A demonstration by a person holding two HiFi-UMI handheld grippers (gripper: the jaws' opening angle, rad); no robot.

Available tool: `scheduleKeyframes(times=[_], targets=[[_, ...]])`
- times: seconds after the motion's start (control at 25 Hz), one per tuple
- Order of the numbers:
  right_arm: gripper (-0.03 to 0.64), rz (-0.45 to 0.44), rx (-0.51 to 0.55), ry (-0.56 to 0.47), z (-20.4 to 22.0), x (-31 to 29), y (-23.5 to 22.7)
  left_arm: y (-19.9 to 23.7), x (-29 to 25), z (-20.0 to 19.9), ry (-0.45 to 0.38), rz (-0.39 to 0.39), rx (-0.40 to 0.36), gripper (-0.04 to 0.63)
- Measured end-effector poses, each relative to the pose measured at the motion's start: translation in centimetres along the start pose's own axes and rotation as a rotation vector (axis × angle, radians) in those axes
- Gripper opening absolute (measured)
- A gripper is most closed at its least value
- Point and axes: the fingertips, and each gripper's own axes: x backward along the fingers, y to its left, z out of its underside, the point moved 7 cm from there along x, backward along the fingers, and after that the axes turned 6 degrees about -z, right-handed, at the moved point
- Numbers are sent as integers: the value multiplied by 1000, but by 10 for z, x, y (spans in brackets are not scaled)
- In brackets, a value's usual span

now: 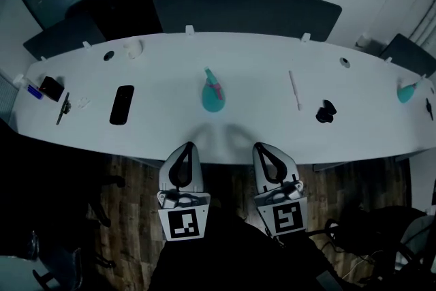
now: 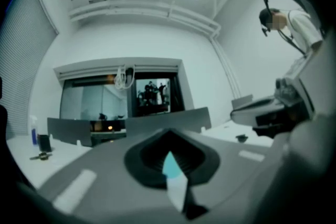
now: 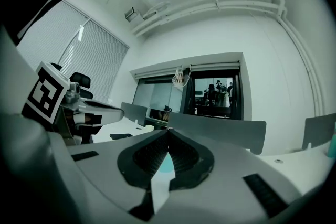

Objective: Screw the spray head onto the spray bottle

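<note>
A teal spray bottle [image 1: 212, 97] stands upright at the middle of the long white table [image 1: 259, 133], with a teal and pink top on it. Right of it lie a thin white tube [image 1: 294, 89] and a small black part [image 1: 325, 112]. My left gripper [image 1: 187, 146] and right gripper [image 1: 263, 146] hang side by side off the table's near edge, level, aimed at the bottle, both shut and empty. The bottle [image 2: 171, 164] shows as a teal sliver through the shut left gripper [image 2: 169, 134], and the bottle [image 3: 165, 166] shows likewise behind the right gripper [image 3: 168, 131].
A black flat device [image 1: 122, 104], a pen [image 1: 63, 110], a white cup [image 1: 133, 49] and small items lie on the table's left half. A second teal bottle [image 1: 407, 91] stands at the far right. Dark dividers [image 1: 245, 10] line the far edge. Wood floor lies below.
</note>
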Motion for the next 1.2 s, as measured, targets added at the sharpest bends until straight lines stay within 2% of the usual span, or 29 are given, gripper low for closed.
scheduleKeyframes(times=[0.32,0.52,0.64,0.84,1.08,1.2], targets=[[6,43,27,20,-14,-1,-1,-4,-11,-9,-18,99,-16,3],[6,66,45,38,-17,-8,4,3,-17,-7,-17,119,43,3],[6,74,50,43,-19,-11,8,6,-18,-5,-24,131,54,3],[6,73,55,45,-21,-17,14,15,-17,-2,-25,128,27,3],[6,76,44,38,-23,-24,22,24,-16,-3,-43,133,-65,3],[6,80,40,28,-23,-28,23,28,-17,-3,-50,124,-75,3]])
